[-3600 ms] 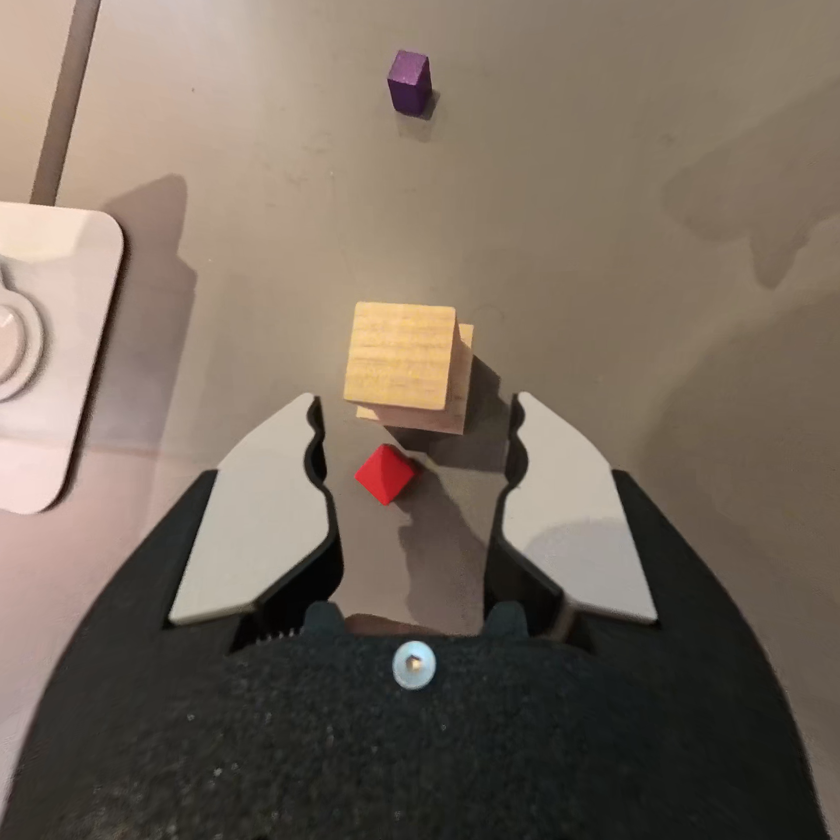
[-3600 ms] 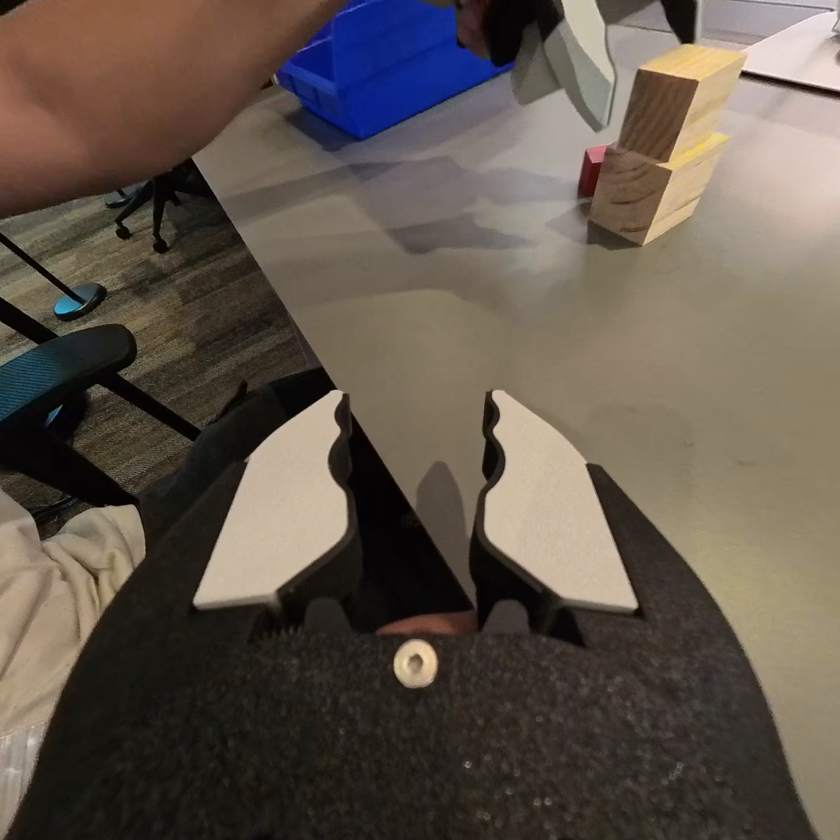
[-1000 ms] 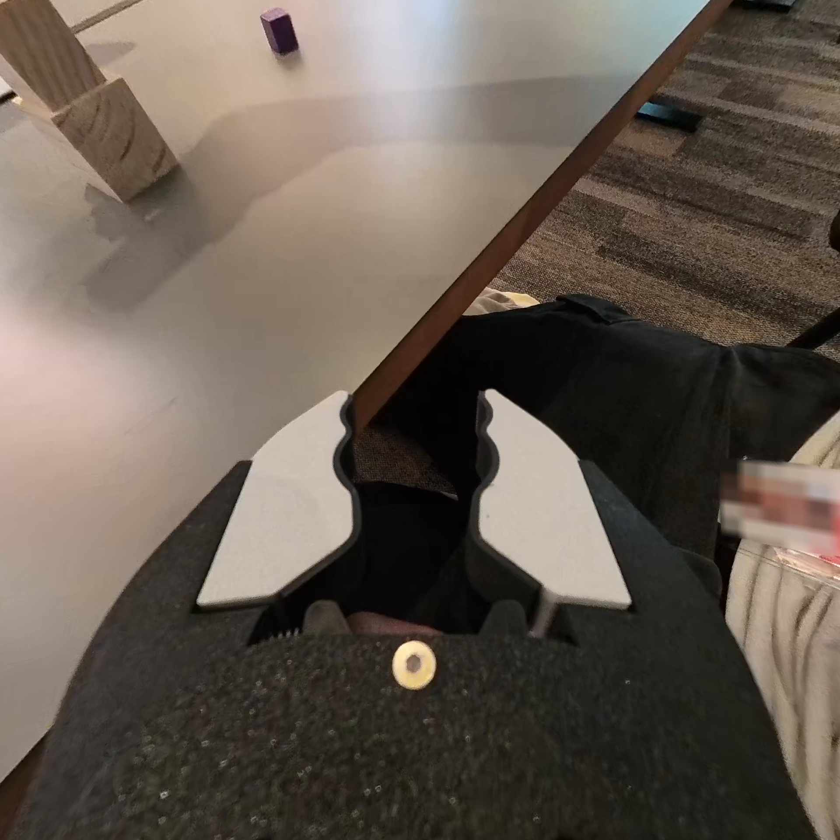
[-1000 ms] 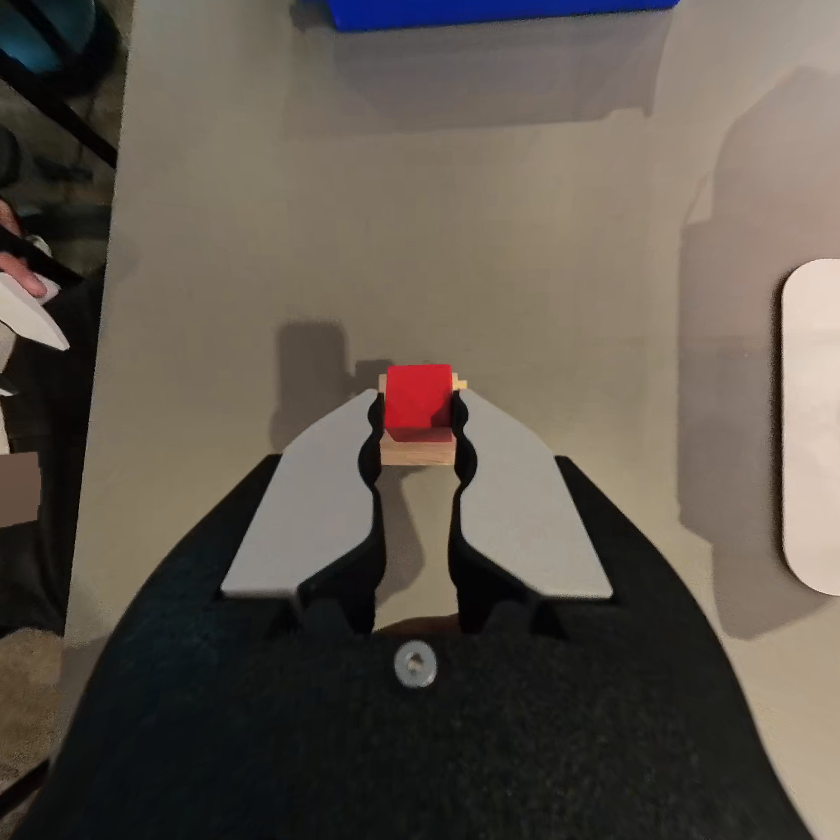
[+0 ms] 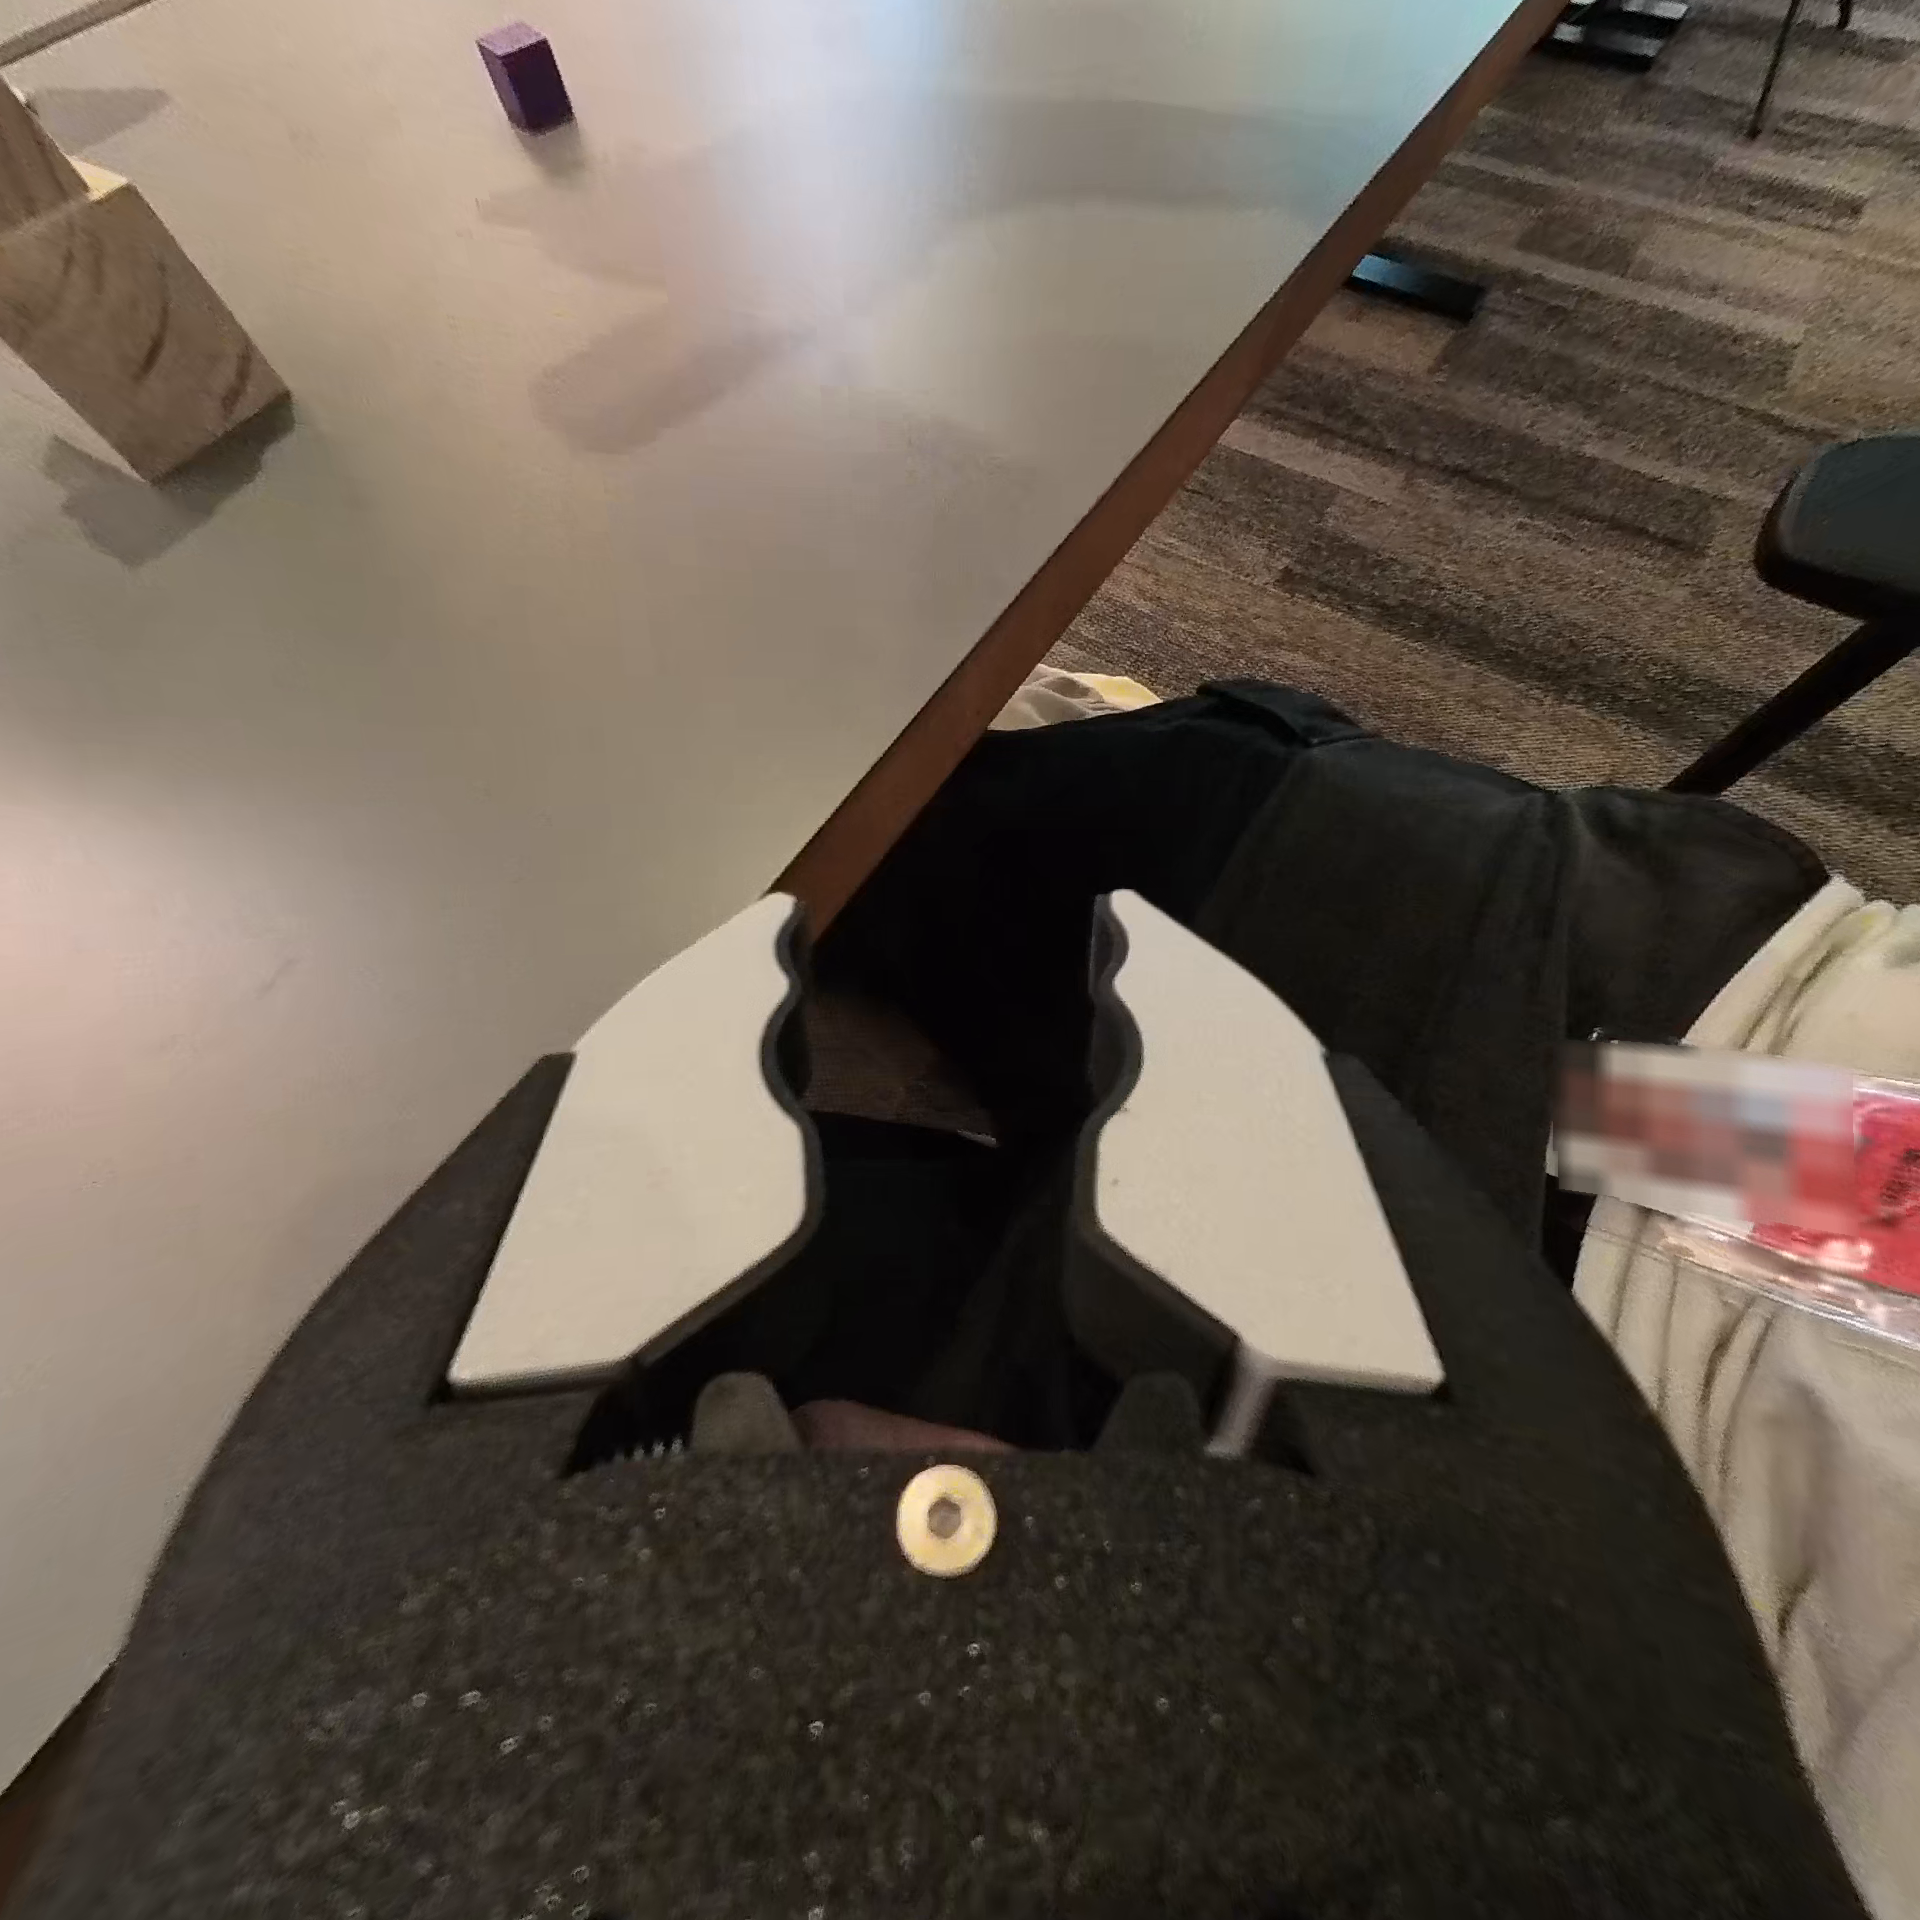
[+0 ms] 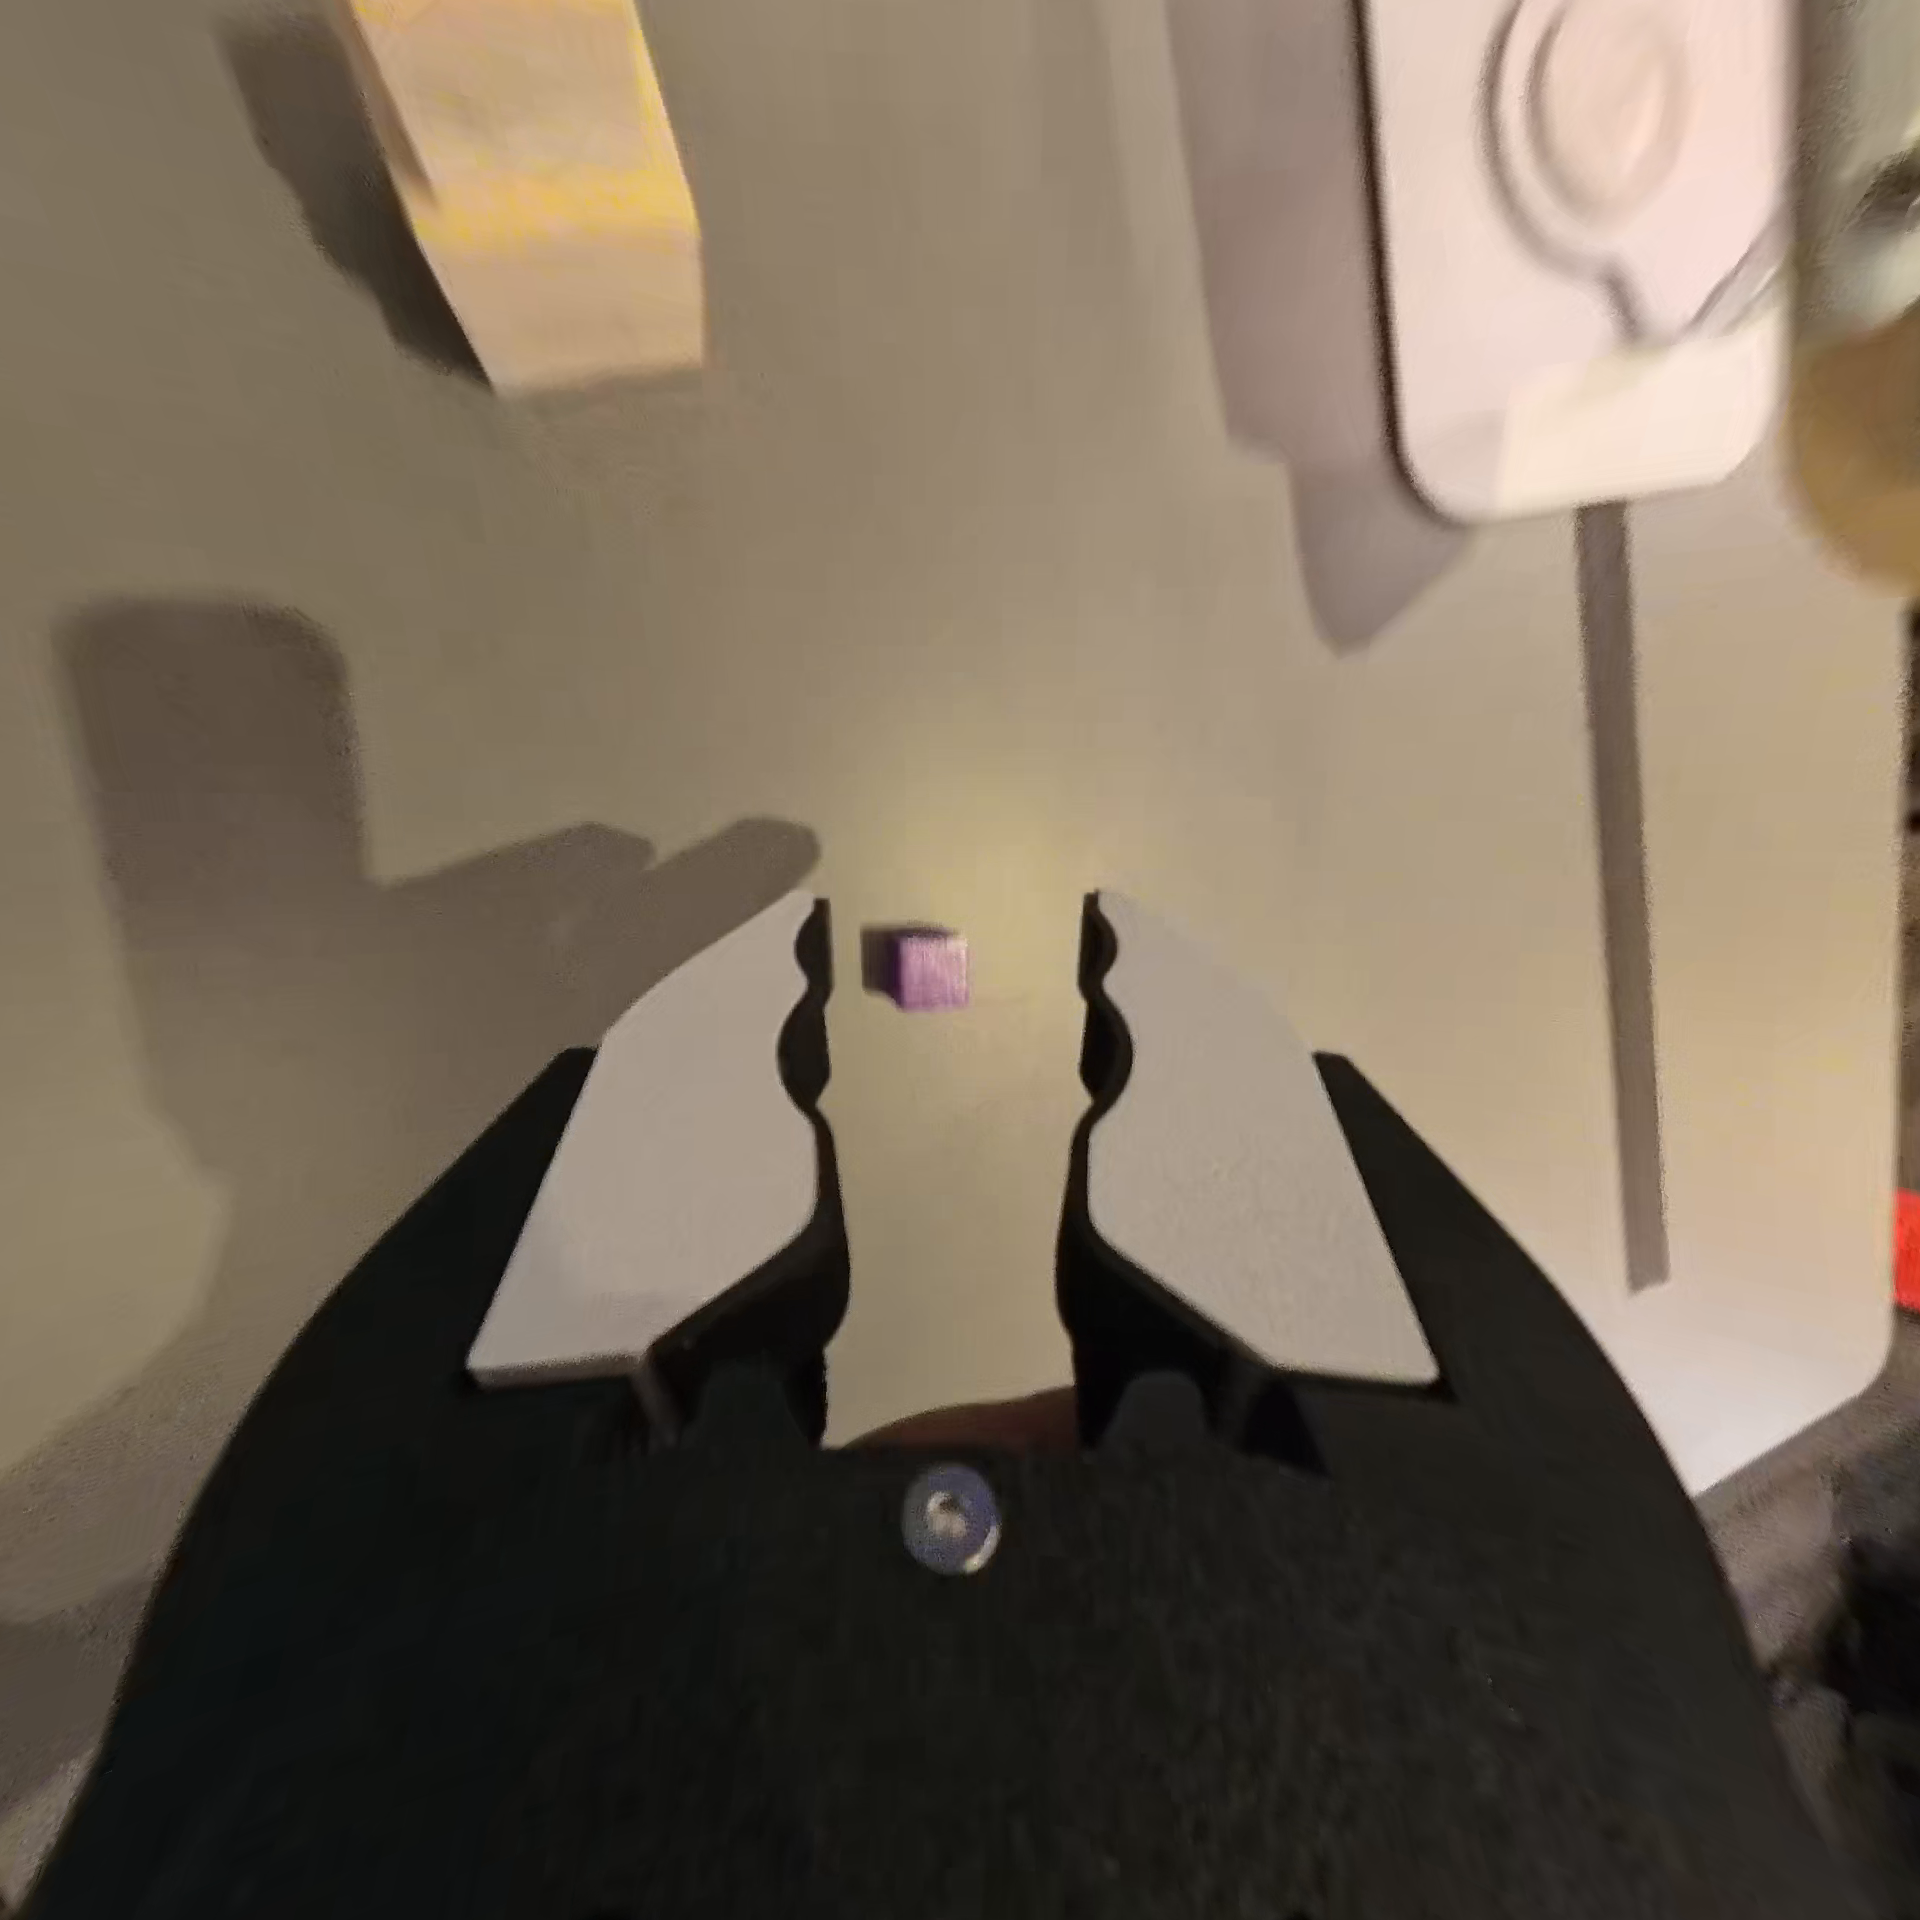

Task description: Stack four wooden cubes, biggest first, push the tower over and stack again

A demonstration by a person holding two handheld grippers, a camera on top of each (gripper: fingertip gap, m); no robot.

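In the right wrist view my right gripper [image 6: 954, 914] is open and hangs above the small purple cube [image 6: 928, 968], which lies on the grey table between the fingertips, nearer the left one. The wooden stack [image 6: 551, 197] stands at the upper left, blurred, its top out of frame. In the left wrist view my left gripper [image 5: 945, 925] is open and empty at the table's near edge, over a dark trouser leg. The big wooden cube [image 5: 114, 322] at the stack's base shows at the far left, and the purple cube [image 5: 525, 78] lies far back. The red cube is out of view.
A white plate-like base [image 6: 1579, 260] with a round moulding lies at the upper right, a grey strip [image 6: 1621, 727] below it. The table's brown edge [image 5: 1143, 499] runs diagonally. Carpet and a chair [image 5: 1849, 520] lie beyond. A person's lap with a red-marked bag [image 5: 1766, 1174] sits right. The tips of one gripper are about 40 cm away from the tips of the other.
My right gripper has let go of the red cube on the stack, opened, and moved over to the purple cube. My left gripper has stayed at the table edge, open.
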